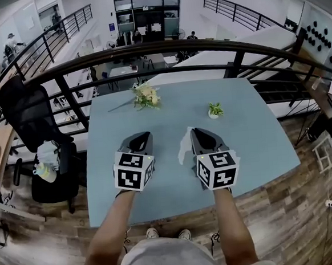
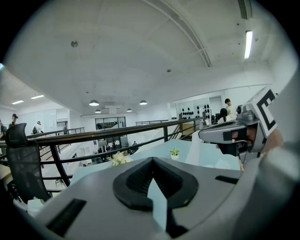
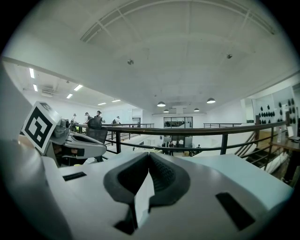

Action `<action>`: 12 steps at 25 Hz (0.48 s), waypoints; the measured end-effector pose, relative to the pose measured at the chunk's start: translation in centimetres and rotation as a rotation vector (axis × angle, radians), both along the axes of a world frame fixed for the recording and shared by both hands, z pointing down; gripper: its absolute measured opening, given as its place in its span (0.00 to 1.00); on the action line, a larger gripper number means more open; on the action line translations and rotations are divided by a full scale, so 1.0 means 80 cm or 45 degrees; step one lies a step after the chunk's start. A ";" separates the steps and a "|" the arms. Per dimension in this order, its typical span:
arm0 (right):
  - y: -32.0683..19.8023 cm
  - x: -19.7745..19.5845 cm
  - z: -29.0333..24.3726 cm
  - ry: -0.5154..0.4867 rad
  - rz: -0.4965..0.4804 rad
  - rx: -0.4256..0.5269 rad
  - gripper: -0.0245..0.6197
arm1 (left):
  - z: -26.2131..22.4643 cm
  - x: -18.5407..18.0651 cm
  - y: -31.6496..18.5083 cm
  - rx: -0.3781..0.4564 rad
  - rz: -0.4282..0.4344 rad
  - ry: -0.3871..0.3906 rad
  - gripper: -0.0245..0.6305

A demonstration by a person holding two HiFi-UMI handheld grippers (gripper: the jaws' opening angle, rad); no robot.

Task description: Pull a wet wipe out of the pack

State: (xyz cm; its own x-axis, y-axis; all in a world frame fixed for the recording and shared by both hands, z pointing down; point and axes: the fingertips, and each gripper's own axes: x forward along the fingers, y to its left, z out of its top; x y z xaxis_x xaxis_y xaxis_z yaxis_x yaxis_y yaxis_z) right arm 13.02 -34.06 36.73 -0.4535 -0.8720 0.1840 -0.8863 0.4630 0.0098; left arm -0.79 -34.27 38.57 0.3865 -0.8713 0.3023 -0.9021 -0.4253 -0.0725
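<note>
Over the blue worktop [image 1: 251,128] the right hand-held gripper [image 1: 196,132] pinches the wet wipe [image 1: 184,149]; the left hand-held gripper [image 1: 142,138] is closed. Better to lift slowly.

Left forearm [image 1: 108,236] and right forearm [image 1: 233,226] out side by side. My left hand-held gripper [image 1: 139,138]: jaws closed. My right hand-held gripper [image 1: 197,132]: jaws pinched on a wet wipe [image 1: 184,149]. Both point forward, slightly down.

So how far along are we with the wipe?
Done, it seems: a white wet wipe hangs free from the right tool, whose jaws are shut on it. In hand: both tools hover over the blue table; the left tool looks closed and empty. No pack is in view, so nothing obvious is left.
</note>
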 end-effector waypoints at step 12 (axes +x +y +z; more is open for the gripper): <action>-0.004 0.005 -0.002 -0.005 0.015 0.002 0.05 | 0.002 0.005 -0.006 -0.005 0.015 0.000 0.03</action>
